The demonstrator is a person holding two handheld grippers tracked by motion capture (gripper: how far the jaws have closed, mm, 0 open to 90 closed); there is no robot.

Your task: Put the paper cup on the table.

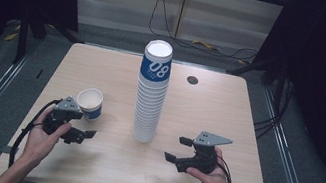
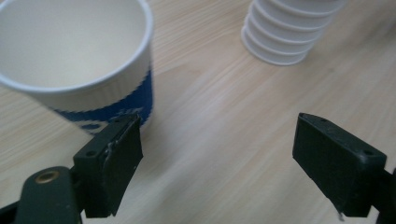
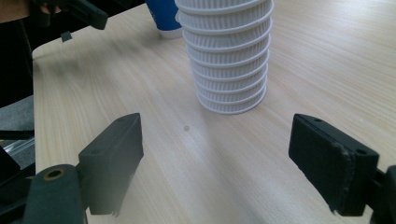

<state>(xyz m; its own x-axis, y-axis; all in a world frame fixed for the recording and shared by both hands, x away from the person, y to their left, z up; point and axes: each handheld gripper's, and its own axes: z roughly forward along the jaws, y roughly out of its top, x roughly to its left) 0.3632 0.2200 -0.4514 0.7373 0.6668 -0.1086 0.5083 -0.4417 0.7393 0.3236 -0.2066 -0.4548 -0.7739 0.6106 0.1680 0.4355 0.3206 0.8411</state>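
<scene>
Single cup (image 1: 90, 103) left of the cup stack (image 1: 151, 94) — apart — on the table (image 1: 228, 113), perhaps slightly tilted.

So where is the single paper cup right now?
The single cup stands upright on the table's left side, just beyond the left tool, left of the tall stack.

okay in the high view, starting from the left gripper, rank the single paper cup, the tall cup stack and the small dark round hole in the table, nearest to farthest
From the left gripper:
1. Single paper cup, just beyond the gripper at the table's left.
2. Tall cup stack, upside down, at the table's middle.
3. Dark round hole, right of the stack, toward the far edge.
</scene>
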